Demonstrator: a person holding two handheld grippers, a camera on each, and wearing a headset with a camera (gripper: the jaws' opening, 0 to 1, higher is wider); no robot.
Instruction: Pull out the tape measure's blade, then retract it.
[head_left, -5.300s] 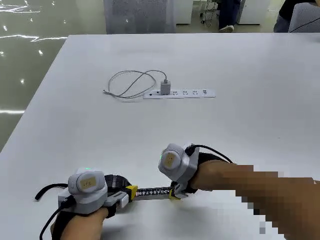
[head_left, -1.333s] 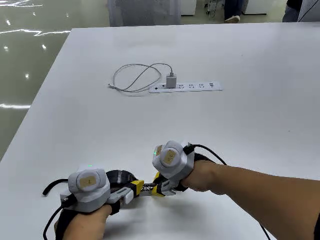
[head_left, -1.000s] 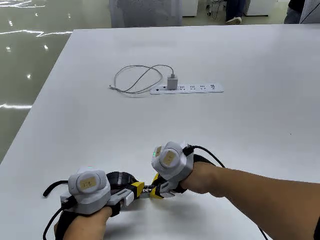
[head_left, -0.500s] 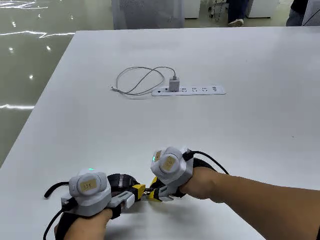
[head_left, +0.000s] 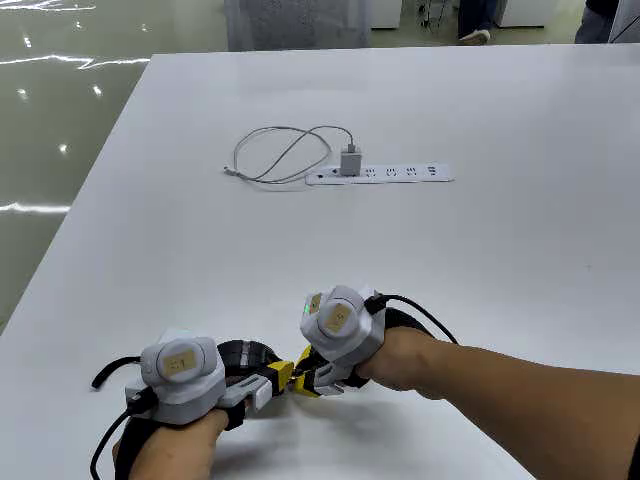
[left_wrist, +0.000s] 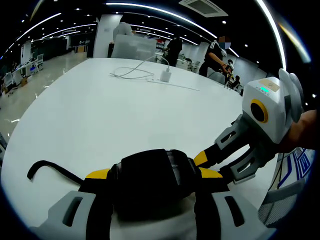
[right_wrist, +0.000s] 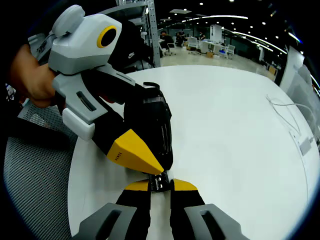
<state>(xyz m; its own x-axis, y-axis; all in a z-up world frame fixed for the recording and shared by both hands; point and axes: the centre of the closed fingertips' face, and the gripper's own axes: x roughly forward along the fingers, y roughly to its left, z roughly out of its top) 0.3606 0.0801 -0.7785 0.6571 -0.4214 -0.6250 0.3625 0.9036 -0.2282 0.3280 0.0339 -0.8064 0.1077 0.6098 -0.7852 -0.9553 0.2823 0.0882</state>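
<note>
A black and yellow tape measure (head_left: 248, 361) lies on the white table (head_left: 400, 240) near its front edge. My left gripper (head_left: 268, 378) is shut on its case (left_wrist: 152, 177), which sits between the yellow-tipped fingers. My right gripper (head_left: 303, 381) faces it from the right and is shut on the blade's end hook (right_wrist: 159, 183), right at the case mouth (right_wrist: 150, 152). Almost no blade shows between the two grippers. The case's black wrist strap (left_wrist: 50, 170) trails off to the left.
A white power strip (head_left: 385, 174) with a plugged-in white charger (head_left: 349, 161) and a looped cable (head_left: 285, 155) lies mid-table, well beyond the grippers. The table's left edge drops to a glossy floor. People and chairs stand beyond the far edge.
The right gripper has moved left toward the case with the blade's end; the stretch of blade out five seconds ago has gone back in. The left gripper has stayed put.
</note>
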